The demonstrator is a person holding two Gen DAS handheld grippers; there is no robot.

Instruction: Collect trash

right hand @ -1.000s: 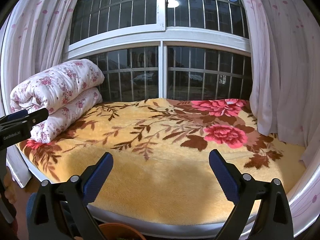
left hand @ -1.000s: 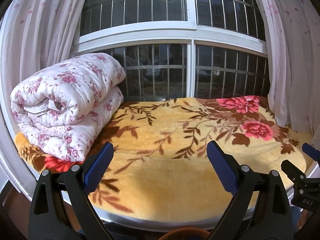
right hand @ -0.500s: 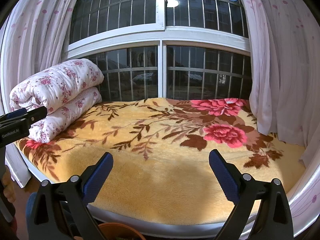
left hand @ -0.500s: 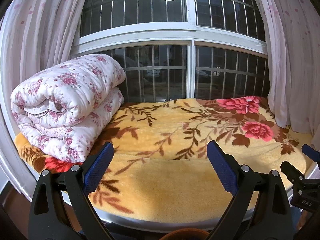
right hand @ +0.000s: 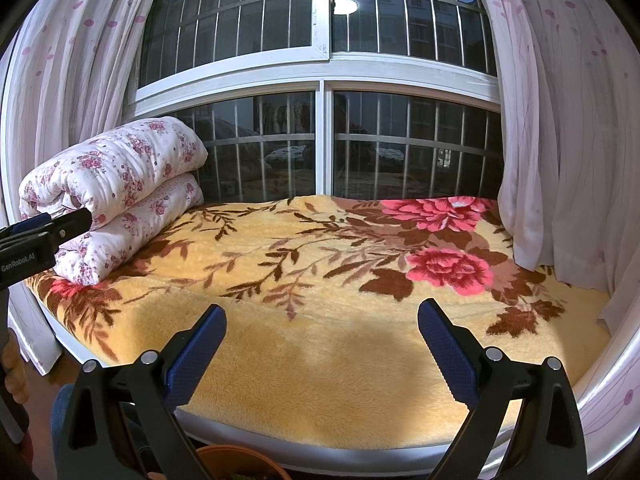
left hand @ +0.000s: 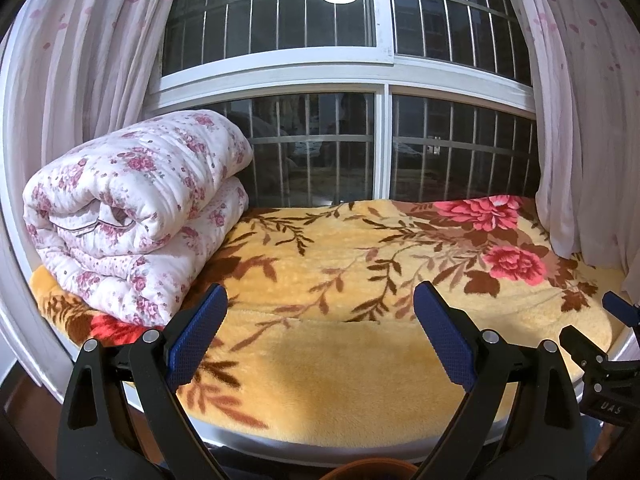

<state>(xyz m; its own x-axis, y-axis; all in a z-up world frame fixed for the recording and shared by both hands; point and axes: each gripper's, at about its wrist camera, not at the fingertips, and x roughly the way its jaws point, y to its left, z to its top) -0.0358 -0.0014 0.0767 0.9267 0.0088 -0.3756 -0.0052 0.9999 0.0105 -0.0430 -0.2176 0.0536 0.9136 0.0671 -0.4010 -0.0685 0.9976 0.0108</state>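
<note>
— Yellow blanket (left hand: 360,360) lying bare; no telling where any trash is. Reading anything?
— "GenRobot.AI" on left gripper (right hand: 44,236). Right gripper (right hand: 320,344) gaping wide; left too, holding nothing.

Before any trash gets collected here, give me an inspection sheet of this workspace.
Surface: yellow floral blanket spread over the curved window seat, mostly bare.
Job's things: no trash seen; an orange-brown rim, perhaps a bin, shows at the bottom edge.
Clutter: folded floral quilt on the blanket's left end.
Grippers: left tongs open and empty; right tongs open and empty, both held in front of the seat edge.
Cables: nothing seen.
Surroundings: barred window, dark outside; sheer pink-dotted curtains on both sides.
</note>
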